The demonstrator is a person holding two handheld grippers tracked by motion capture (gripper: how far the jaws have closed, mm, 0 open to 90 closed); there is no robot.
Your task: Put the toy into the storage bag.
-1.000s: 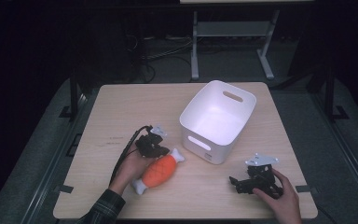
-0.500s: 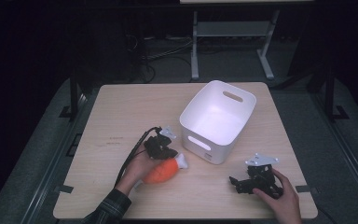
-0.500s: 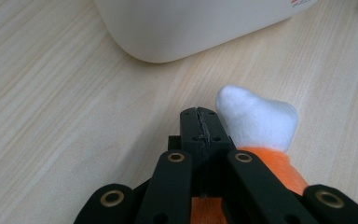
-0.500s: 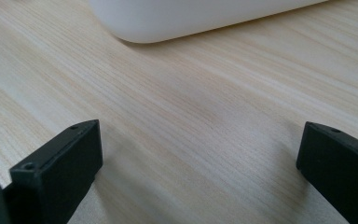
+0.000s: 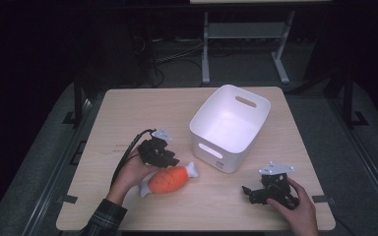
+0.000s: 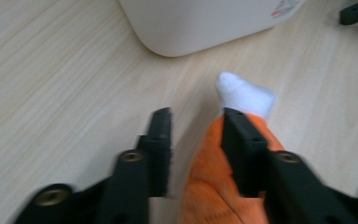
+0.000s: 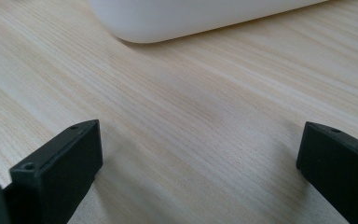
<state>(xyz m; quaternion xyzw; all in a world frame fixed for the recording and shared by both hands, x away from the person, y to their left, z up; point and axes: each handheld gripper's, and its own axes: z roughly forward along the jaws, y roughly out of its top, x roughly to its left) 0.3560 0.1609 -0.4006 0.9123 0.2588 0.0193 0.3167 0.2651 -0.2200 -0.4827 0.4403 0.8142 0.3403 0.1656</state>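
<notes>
Two grippers rest over the bench. We see the left gripper (image 5: pixel 170 160) near the front-left, its jaws just opened and parted, pressing nothing; the orange plush fish (image 5: pixel 170 179) lies under them on the bench, just beside the white bin (image 5: pixel 230 128). The right gripper (image 5: pixel 252 192), near the front-right corner, has jaws spread wide over bare wood.

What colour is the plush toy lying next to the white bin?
The plush toy is orange with white ends, clearest in the high view.
</notes>
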